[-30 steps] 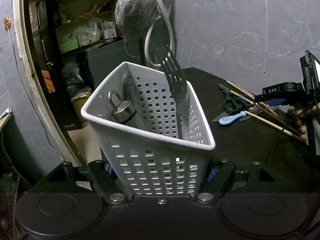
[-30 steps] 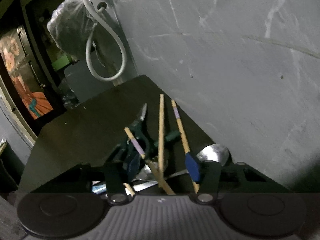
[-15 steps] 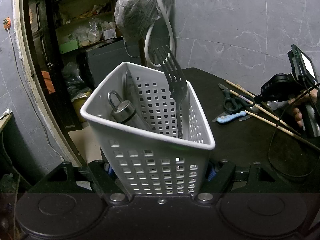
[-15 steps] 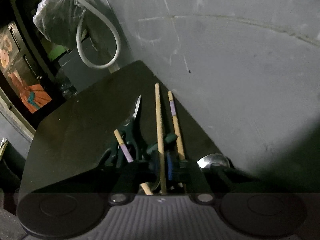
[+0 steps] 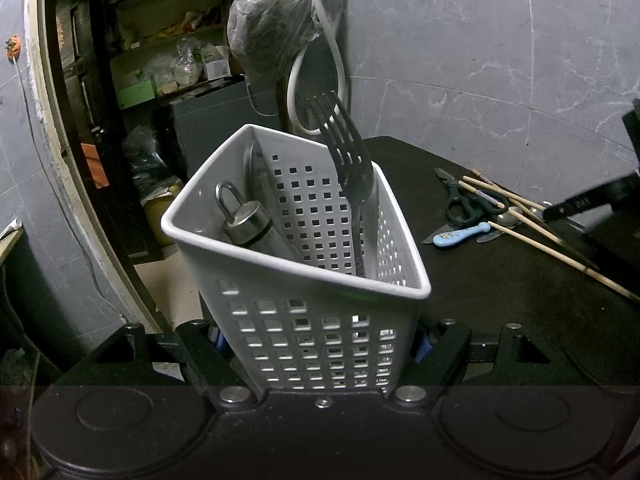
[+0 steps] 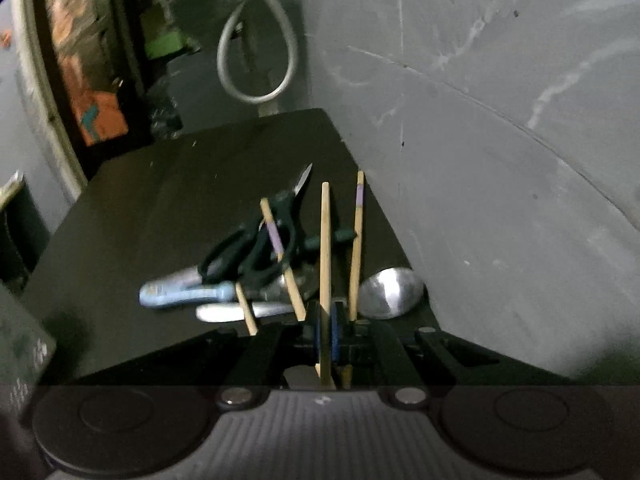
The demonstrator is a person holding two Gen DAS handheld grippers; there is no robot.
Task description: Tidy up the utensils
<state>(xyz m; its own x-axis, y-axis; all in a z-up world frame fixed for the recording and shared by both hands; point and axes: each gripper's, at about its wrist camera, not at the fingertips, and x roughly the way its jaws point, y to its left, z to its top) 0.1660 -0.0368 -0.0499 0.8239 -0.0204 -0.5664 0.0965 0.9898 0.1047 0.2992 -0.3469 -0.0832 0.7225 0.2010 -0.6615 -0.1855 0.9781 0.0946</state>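
L claw [image 5: 320,344] was clamped on the white basket [image 5: 304,272], one pad each side of its lower wall, holding it above the dark surface [image 5: 500,288]. Basket was perforated w/ square holes, roughly triangular rim. Inside it: a fork [image 5: 352,176] standing tines up, leaning on the right wall, and a steel cylinder w/ a loop on top [image 5: 248,224], tilted toward the left corner. A further flat metal piece lay along the back-left wall; couldn't tell what it was.

R claw [image 6: 327,328] was shut on a plain chopstick [image 6: 325,240], blue pads pinching it near one end, stick pointing away from the cam. That view was motion-blurred. Just right of it, a second chopstick w/ purple band [image 6: 359,236], close to the claw; contact unclear. A third, also purple-banded [image 6: 280,256], lay slanted across the black scissors [image 6: 256,248]. Scissors' blades pointed toward the far edge of the surface. Near them: a blue-handled utensil [image 6: 184,292], a silver handle [image 6: 248,310] beside it, and a spoon bowl [image 6: 390,292] right by the grey wall [image 6: 500,160].

From the L cam the same pile sat on the right part of the surface, well apart from the basket; R claw's dark body showed at the right edge, blurred. A white hose [image 5: 336,68] and a bagged bundle [image 5: 268,36] hung on the wall behind the basket.
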